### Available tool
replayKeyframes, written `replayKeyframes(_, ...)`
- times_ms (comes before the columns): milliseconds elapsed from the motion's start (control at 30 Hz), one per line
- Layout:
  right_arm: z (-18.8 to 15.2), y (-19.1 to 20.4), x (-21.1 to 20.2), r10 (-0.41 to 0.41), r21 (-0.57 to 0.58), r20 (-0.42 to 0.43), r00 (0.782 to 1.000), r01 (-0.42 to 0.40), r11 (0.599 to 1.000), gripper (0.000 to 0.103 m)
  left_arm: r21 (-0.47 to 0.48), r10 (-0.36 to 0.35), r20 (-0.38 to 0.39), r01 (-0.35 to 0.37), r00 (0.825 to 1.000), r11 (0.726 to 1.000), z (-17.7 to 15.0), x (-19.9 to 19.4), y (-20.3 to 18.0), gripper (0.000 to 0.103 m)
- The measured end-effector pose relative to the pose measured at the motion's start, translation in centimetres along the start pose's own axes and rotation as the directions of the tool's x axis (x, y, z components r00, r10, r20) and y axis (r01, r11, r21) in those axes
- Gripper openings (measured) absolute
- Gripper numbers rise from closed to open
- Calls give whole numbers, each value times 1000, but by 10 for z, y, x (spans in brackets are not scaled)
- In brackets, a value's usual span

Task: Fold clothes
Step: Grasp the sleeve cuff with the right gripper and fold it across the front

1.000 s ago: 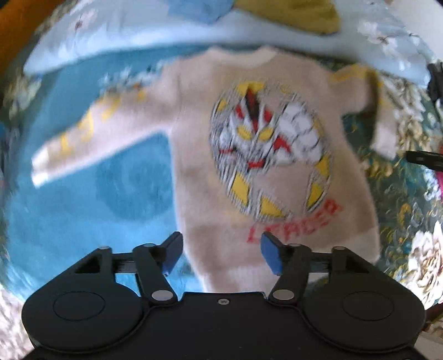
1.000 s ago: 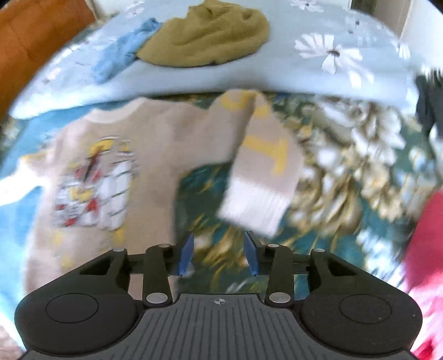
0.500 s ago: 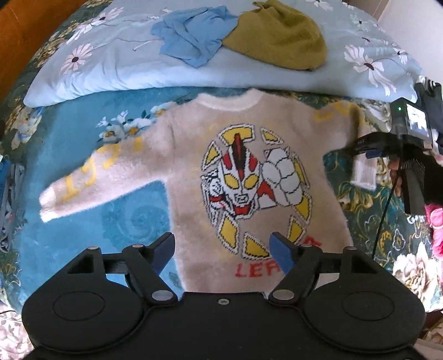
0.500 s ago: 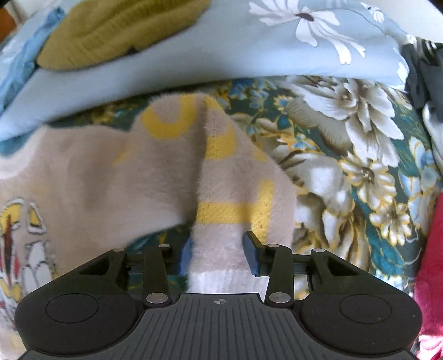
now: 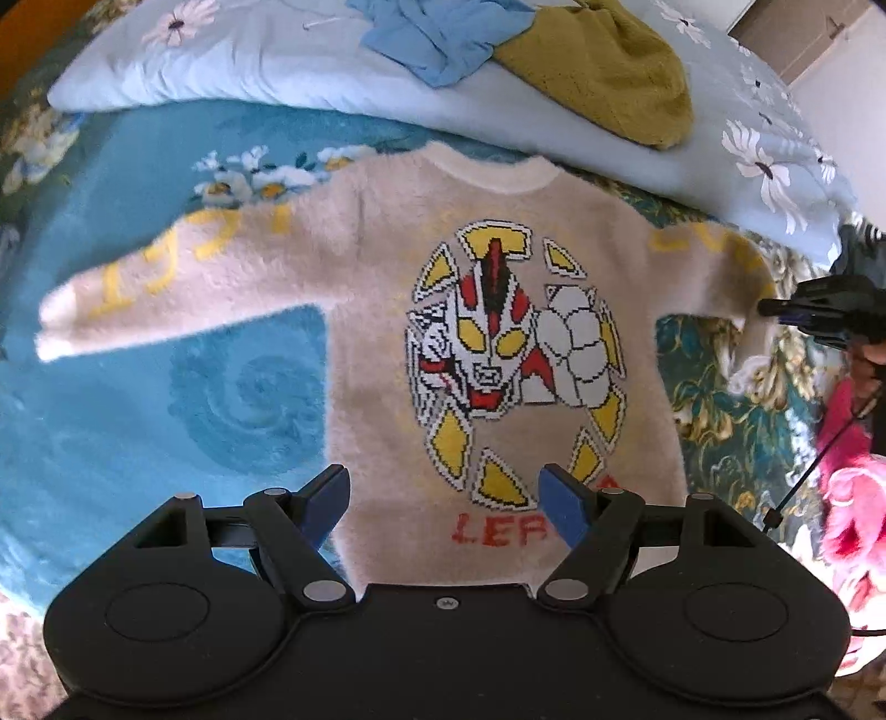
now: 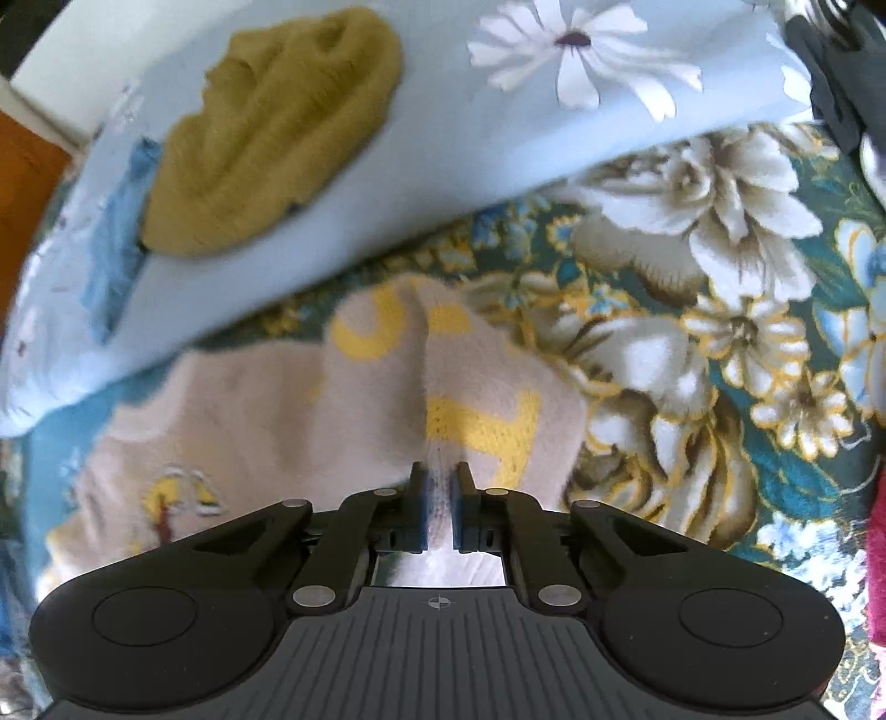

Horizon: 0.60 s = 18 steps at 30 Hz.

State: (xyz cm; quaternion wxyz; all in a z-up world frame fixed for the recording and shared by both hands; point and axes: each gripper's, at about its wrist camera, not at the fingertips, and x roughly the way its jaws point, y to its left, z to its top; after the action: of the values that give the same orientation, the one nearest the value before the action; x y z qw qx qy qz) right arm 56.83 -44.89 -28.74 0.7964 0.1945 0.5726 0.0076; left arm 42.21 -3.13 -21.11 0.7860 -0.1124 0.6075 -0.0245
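A fuzzy beige sweater (image 5: 498, 310) with a cartoon hero print lies face up on the floral bedspread, its left sleeve (image 5: 166, 277) stretched out flat. My left gripper (image 5: 443, 507) hovers open above the hem, nothing between its fingers. My right gripper (image 6: 440, 498) is shut on the cuff end of the right sleeve (image 6: 476, 399), which bends back near the shoulder. That same gripper (image 5: 775, 307) shows at the right edge of the left wrist view, pinching the sleeve (image 5: 714, 266).
A light blue flowered pillow (image 5: 249, 66) lies behind the sweater, with an olive knit garment (image 5: 609, 72) and a blue garment (image 5: 437, 33) on it. Pink clothing (image 5: 853, 487) sits at the right. A dark item (image 6: 836, 83) lies at the far right.
My right gripper moved onto the right sleeve's cuff end and shut on it. The left gripper drifted slightly over the hem, still open.
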Motion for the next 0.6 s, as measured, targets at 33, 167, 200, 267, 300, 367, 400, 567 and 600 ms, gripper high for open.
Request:
replayKeyframes(33, 2, 1, -7, 31, 23, 0, 1000, -31, 999, 6, -5, -11, 0, 11, 1000, 1000, 1, 2, 2, 73)
replayKeyframes(167, 7, 14, -30, 144, 73, 7, 990, -144, 987, 6, -4, -45, 3, 45, 999, 999, 9, 6, 14, 73)
replayKeyframes(200, 7, 20, -33, 165, 78, 5, 986, -165, 983, 6, -4, -52, 5, 52, 999, 999, 11, 7, 17, 73)
replayKeyframes(267, 6, 33, -39, 208, 91, 0, 978, -207, 974, 6, -7, -65, 14, 65, 998, 998, 15, 9, 24, 73)
replayKeyframes(300, 5, 40, -40, 233, 103, -3, 972, -232, 967, 6, -5, -72, 23, 72, 997, 997, 18, 9, 27, 73)
replayKeyframes(367, 4, 54, -41, 276, 121, -11, 961, -273, 954, 6, 11, -98, 54, 98, 994, 995, 25, 8, 30, 73)
replayKeyframes(400, 3, 62, -39, 283, 117, -22, 959, -278, 953, 6, 33, -120, 77, 118, 990, 992, 29, 6, 28, 73)
replayKeyframes(567, -3, 101, -25, 316, 99, -81, 945, -307, 946, 6, 219, -230, 167, 191, 959, 957, 51, -1, 4, 76)
replayKeyframes(600, -4, 110, -20, 321, 104, -99, 942, -311, 945, 6, 257, -252, 171, 204, 952, 945, 55, -1, -3, 76)
